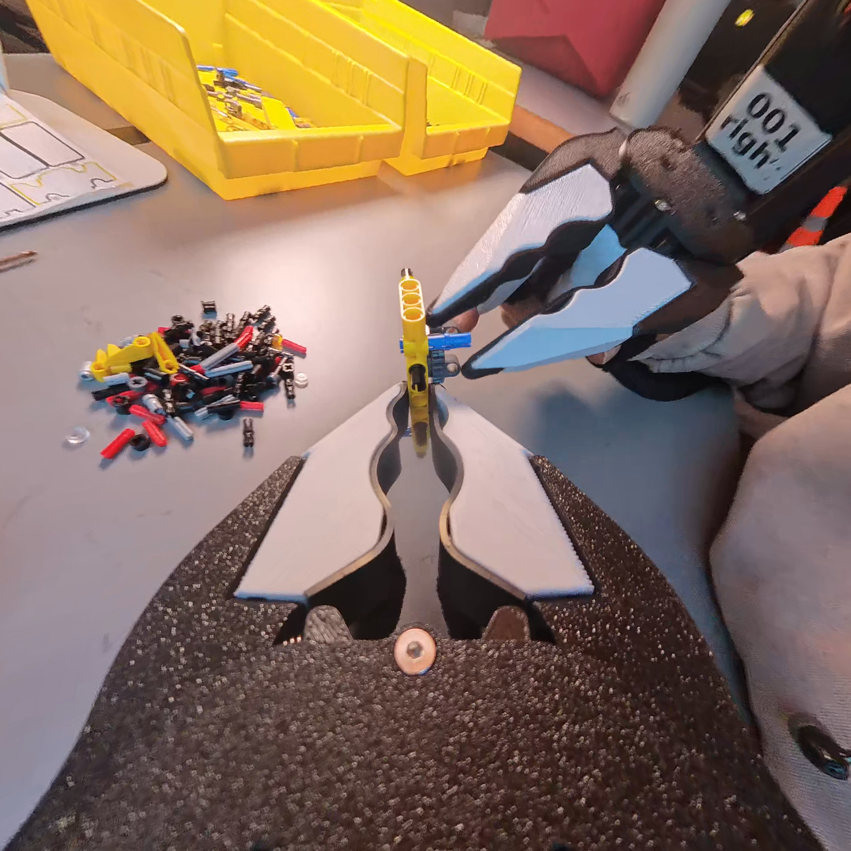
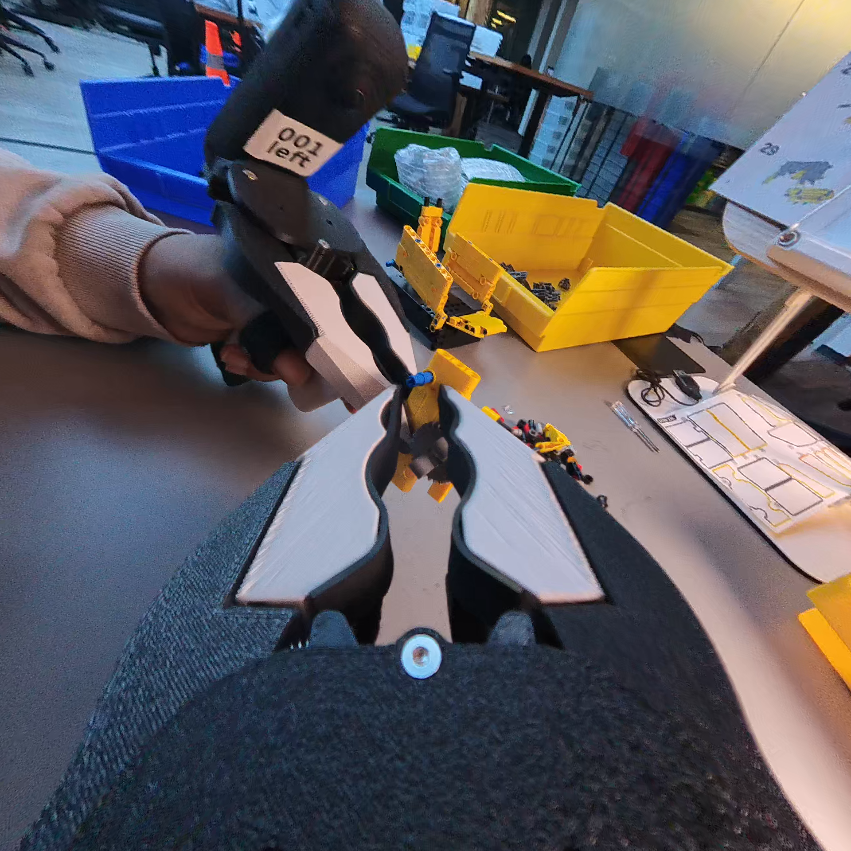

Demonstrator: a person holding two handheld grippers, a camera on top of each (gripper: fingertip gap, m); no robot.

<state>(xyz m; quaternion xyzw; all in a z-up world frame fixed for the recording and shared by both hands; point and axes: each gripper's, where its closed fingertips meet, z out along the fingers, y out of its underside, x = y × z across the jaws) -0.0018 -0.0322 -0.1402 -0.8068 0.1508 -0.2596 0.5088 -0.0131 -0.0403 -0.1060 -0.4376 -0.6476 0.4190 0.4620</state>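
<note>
The lower end of the yellow beam assembly (image 1: 416, 368) is hidden between the fingers of the left tool (image 1: 418, 391), which is pinched on it above the grey counter (image 1: 138, 529). The beam is held upright; three round holes, a blue cross pin and a black pin are seen. The right tool (image 2: 419, 400) is clamped on its gear side; the gear is partly masked. A loose pile of small parts (image 1: 193, 373) lies nearby.

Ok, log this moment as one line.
left gripper: shut on yellow beam | right gripper: shut on same assembly, at gear | loose parts pile on table, left of beam
</note>
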